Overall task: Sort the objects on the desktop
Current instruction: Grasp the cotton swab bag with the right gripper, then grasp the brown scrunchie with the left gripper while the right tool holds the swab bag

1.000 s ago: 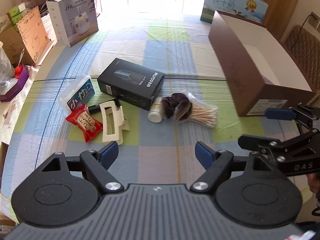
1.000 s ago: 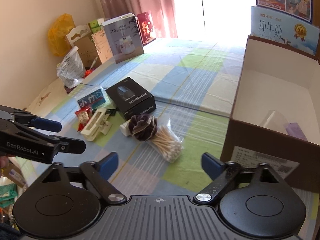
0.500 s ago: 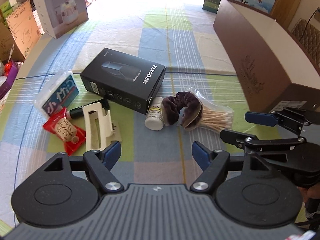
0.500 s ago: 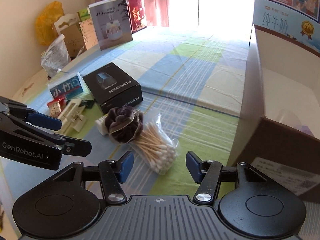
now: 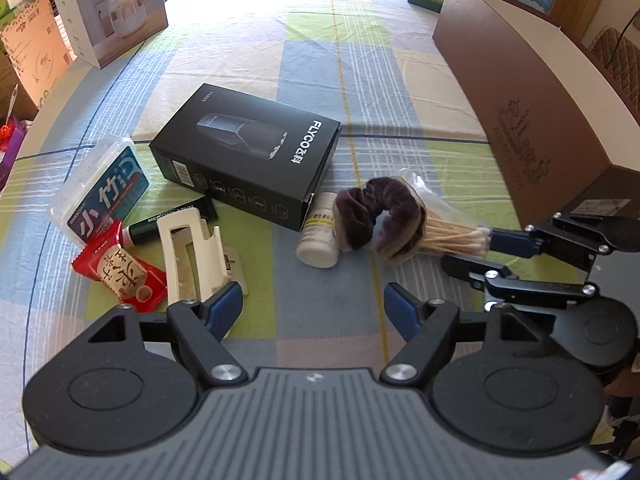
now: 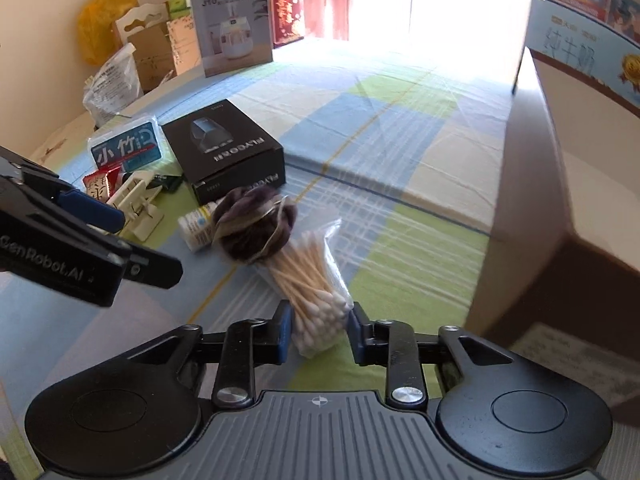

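A clear bag of cotton swabs lies on the checked cloth with a dark purple scrunchie on its far end. My right gripper has its pads on both sides of the bag's near end, jaws narrowed around it; it also shows in the left wrist view. My left gripper is open and empty, just in front of a cream hair claw. A black FLYCO box, a white pill bottle, a tissue pack, a red snack packet and a dark green tube lie nearby.
A big brown open box stands at the right; its white inside shows in the right wrist view. A humidifier box, cardboard and bags crowd the far left. A milk carton box stands at the back right.
Both grippers moved forward and down toward the pile. My right gripper's jaws narrowed from wide open to either side of the swab bag's near end.
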Demonstrator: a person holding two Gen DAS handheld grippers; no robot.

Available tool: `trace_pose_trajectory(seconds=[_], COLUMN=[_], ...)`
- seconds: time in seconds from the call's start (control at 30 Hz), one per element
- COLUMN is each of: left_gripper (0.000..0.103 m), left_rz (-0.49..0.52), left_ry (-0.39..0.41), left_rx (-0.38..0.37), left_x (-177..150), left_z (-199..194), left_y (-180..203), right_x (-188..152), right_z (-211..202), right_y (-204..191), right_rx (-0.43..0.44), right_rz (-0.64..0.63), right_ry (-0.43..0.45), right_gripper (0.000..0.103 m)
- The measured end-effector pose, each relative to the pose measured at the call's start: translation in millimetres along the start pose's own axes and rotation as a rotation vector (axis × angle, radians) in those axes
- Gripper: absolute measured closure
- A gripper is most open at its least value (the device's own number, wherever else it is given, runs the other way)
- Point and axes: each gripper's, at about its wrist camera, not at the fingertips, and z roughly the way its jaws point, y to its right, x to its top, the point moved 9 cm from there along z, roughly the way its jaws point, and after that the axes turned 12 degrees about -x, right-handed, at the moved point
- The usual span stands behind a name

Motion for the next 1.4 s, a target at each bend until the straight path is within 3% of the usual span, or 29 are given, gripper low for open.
trace_pose_trajectory(seconds=[0.3,0.57,0.9,1.0,1.03,1.17,1.27,1.4], left_gripper=[0.029,0.03,0.033,0.038,0.045,0.073,0.085,0.091], left_rz=[0.105,0.235,0.396,0.427,0.43,0.405,0.395,0.362], left_ry=[0.007,0.011,0.011,0.0,-0.008,-0.038,-0.043,-0.062], left_rx=[-0.051,-0.09,-0.091,-0.078,-0.076,-0.095,-0.103,-0.117], left_x=[5.8,10.8,22.7,25.5,25.2,19.9,15.7,8.7], left_z=[3.8,14.3,36.1,48.0,51.6,57.6,54.5,47.9], left_y=[23.3,49.3,61.0,62.1,61.6,58.9,58.8,55.0], right_x=[-35.1,-66.1,-79.2,-81.2,-81.5,-78.9,-72.7,-67.0], right_z=[-30.8,-57.0,-68.7,-69.8,-70.3,-74.2,-72.0,-63.5], right_y=[28.7,66.9,81.9,83.3,82.9,82.8,78.8,71.8], right_rx=[-0.045,-0.131,-0.174,-0.171,-0.166,-0.168,-0.166,-0.168], right_rz=[0.094,0.288,0.359,0.367,0.372,0.357,0.316,0.216], right_ry=[-0.09,-0.153,-0.172,-0.182,-0.183,-0.165,-0.145,-0.129], right_gripper=[0.078,0.078,0.078,0.077,0.073,0.047,0.046,0.046])
